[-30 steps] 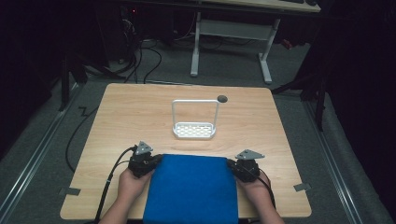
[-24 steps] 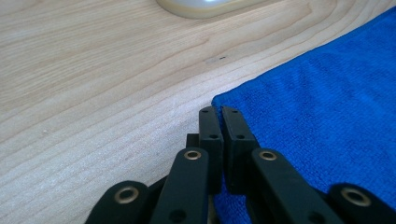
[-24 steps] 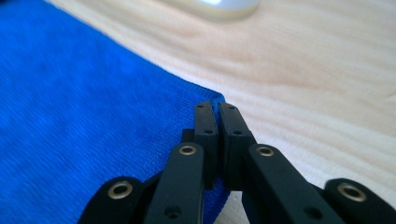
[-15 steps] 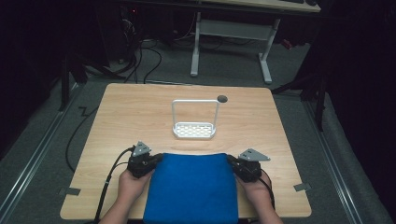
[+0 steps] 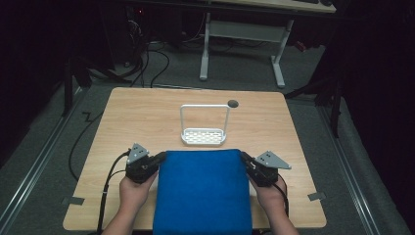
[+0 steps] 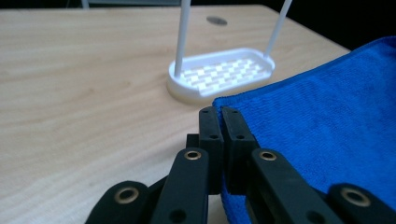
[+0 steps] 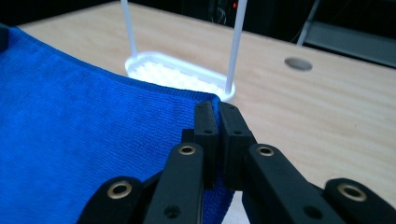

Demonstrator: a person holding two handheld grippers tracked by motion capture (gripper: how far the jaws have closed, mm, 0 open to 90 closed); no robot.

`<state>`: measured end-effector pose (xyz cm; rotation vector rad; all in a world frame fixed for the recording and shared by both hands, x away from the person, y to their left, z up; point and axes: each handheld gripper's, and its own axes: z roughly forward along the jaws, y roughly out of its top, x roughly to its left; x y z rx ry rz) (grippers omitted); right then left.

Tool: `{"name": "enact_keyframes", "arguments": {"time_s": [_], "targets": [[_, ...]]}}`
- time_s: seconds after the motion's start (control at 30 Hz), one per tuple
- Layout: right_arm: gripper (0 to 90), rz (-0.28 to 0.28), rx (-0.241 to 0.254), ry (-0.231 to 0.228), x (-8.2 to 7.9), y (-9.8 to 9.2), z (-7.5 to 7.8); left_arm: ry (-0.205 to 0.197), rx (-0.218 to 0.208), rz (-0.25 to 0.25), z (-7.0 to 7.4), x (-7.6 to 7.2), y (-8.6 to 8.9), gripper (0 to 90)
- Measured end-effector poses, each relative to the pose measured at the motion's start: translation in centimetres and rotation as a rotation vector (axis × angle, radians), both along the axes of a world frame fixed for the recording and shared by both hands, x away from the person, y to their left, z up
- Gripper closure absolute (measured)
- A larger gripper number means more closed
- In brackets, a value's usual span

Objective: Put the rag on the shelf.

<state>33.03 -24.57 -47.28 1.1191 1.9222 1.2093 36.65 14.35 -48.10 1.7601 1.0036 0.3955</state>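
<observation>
From the high view, a blue cloth (image 5: 203,191) lies spread on the near half of the wooden table (image 5: 147,117), its near edge running off the bottom of the picture. The left hand-held gripper (image 5: 159,159) sits at the cloth's far left corner and the right hand-held gripper (image 5: 244,157) at its far right corner, each held in a hand coming in from the bottom. Just beyond the cloth's far edge stands a white rack (image 5: 204,128) with a slotted oval base and a tall wire hoop. Farther back a small dark round hole (image 5: 233,103) marks the tabletop.

In the left gripper view, the left hand-held gripper (image 6: 219,112) has its black jaws pressed together on the corner edge of the blue cloth (image 6: 327,130), which spreads away to the right. The white rack (image 6: 222,74) stands just past the corner on the bare table (image 6: 84,93).

In the right gripper view, the right hand-held gripper (image 7: 215,107) likewise pinches the blue cloth (image 7: 84,140) at its corner, jaws closed on the hem. The white rack (image 7: 180,74) is just beyond, and the hole (image 7: 298,63) lies to the right on the table (image 7: 327,121)
</observation>
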Motion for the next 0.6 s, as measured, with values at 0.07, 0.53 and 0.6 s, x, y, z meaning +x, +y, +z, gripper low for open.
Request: {"name": "enact_keyframes", "arguments": {"time_s": [0.07, 0.53, 0.6], "targets": [[87.9, 0.001, 0.004, -0.015, 0.1, 0.0, 0.6, -0.014, -0.002, 0.005, 0.9, 0.1, 0.2, 88.2], [87.9, 0.001, 0.07, -0.123, 2.9, 0.3, 5.5, -0.115, -0.034, 0.051, 6.4, 1.7, 0.3, 88.2], [87.9, 0.002, 0.079, -0.137, 3.2, 0.3, 6.4, -0.13, -0.035, 0.054, 7.1, 1.8, 0.3, 88.2]]}}
